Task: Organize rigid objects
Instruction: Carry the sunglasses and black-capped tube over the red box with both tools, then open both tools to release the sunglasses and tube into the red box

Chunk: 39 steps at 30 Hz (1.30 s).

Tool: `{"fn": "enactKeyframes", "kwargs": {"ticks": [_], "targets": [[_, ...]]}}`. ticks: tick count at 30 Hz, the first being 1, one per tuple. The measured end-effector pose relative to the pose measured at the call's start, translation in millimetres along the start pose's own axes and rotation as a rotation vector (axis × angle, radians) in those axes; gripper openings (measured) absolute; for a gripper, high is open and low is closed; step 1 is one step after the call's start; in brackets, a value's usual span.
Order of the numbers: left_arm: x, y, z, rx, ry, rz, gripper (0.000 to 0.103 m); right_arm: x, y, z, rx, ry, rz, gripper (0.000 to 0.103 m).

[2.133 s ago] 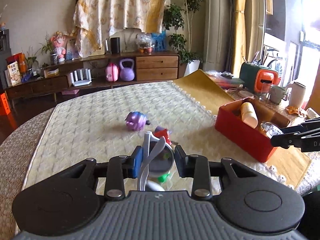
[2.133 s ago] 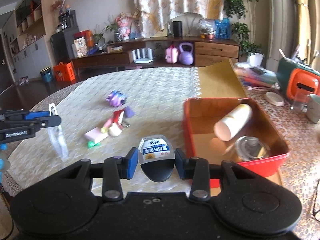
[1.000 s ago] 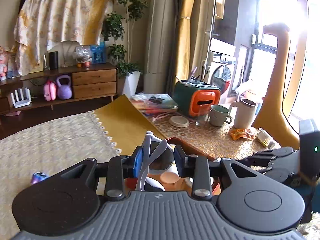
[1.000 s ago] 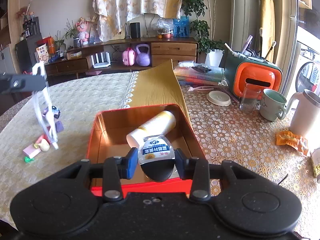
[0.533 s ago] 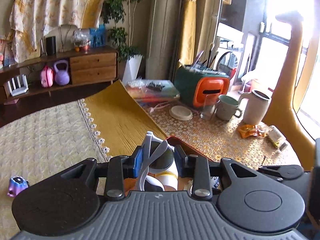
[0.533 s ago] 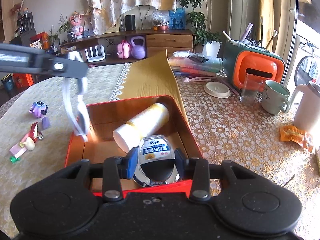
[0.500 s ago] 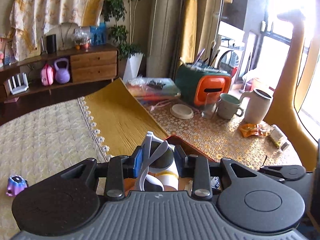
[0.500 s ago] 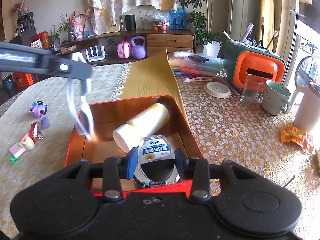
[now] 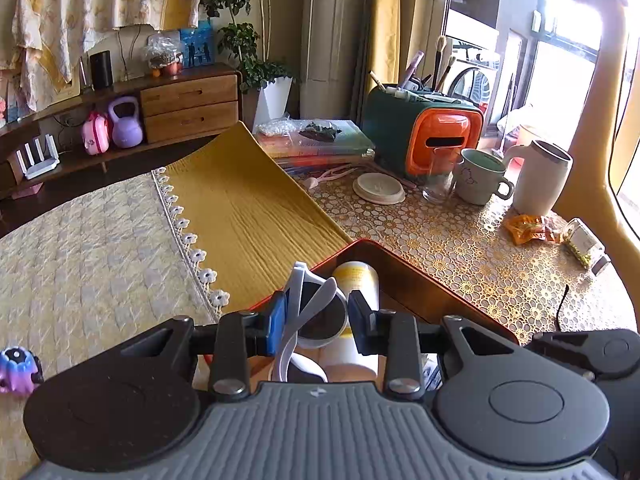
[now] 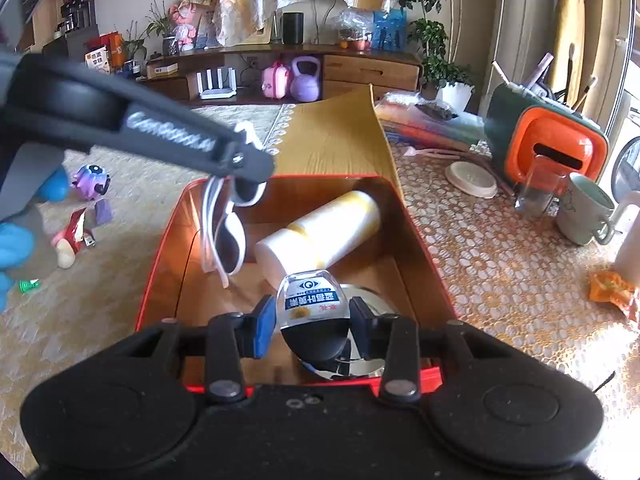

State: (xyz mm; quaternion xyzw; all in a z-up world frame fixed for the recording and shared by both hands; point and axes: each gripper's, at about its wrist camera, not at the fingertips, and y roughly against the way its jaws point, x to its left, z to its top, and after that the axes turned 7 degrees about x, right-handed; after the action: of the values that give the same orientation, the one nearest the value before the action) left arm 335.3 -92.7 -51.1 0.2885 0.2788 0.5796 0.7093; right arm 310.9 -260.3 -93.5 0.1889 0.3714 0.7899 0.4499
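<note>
A: What is the left gripper (image 9: 316, 318) carrying?

B: A pair of white sunglasses (image 10: 226, 236) with dark lenses. The jaws are clamped on the folded frame, and from the right wrist view the glasses hang down from the fingertips inside the left half of the red box (image 10: 160, 240), above its floor.

A: And the right gripper (image 10: 313, 320)?

B: Its jaws are closed on a small clear bottle (image 10: 312, 300) with a dark cap end and a blue-and-white label. It is held over the near end of the red box, just above a shiny round metal lid (image 10: 360, 360) lying on the box floor.

A: What else is in the red box?

B: A white and yellow tube (image 10: 320, 232), lying on its side, slanting from the middle toward the far right corner. The bottle sits just in front of its near end.

A: Anything left outside?

B: Left of the red box, on the cream tablecloth (image 10: 120, 280), there is a purple toy (image 10: 91, 181), and nearer a cluster of small pieces: a red one (image 10: 74, 226), a pale one and a green bit. Right of the box, well apart, stand a green mug (image 10: 584, 216) and an orange-fronted holder (image 10: 552, 152).
</note>
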Motion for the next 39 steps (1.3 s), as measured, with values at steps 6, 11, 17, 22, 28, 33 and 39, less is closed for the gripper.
{"fn": "enactKeyframes", "kwargs": {"ticks": [6, 11, 17, 22, 28, 33, 39], "targets": [[-5, -25, 6, 0.046, -0.019, 0.008, 0.033, 3, -4, 0, 0.012, 0.007, 0.003, 0.039], [-6, -37, 8, 0.066, -0.017, 0.009, 0.033, 6, -9, 0, 0.027, 0.024, 0.002, 0.039], [-6, -37, 1, 0.078, -0.027, -0.003, 0.033, 9, -10, -2, 0.034, 0.022, 0.010, 0.039], [-2, -35, -5, 0.097, -0.008, -0.004, 0.033, 11, -7, -1, 0.037, 0.016, 0.008, 0.042], [-4, -18, -10, 0.082, -0.024, -0.025, 0.034, 9, 8, -4, 0.021, -0.007, 0.011, 0.043], [-4, 3, -16, 0.044, -0.032, -0.030, 0.057, 7, 22, -4, 0.009, -0.056, 0.034, 0.047], [2, 27, -24, 0.035, -0.024, -0.036, 0.057, 10, 40, -6, -0.008, -0.101, 0.050, 0.057]]}}
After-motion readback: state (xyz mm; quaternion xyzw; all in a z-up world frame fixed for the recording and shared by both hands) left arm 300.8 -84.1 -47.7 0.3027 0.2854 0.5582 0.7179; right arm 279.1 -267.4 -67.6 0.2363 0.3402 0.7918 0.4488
